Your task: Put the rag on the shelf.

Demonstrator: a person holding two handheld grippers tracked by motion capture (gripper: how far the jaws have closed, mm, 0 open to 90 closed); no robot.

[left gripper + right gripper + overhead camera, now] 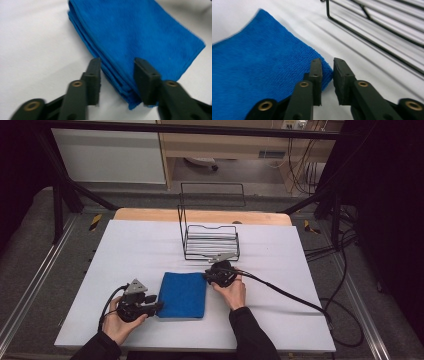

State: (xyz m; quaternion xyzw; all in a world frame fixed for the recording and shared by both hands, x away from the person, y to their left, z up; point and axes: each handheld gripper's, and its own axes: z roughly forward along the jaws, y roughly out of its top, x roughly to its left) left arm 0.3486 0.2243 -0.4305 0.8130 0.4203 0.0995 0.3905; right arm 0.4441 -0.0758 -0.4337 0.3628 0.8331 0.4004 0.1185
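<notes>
Grippers, left (159,307) and right (206,276), flank one blue cloth (183,295), one wire rack (210,241).

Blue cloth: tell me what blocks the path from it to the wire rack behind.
Nothing visible does. Bare white table lies between the blue cloth and the wire rack; the right tongs sit at the cloth's corner.

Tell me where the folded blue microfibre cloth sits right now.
In the high view, the folded blue microfibre cloth lies flat on the white table, near its front middle, between the left claw and right claw, just in front of the black wire rack.
</notes>
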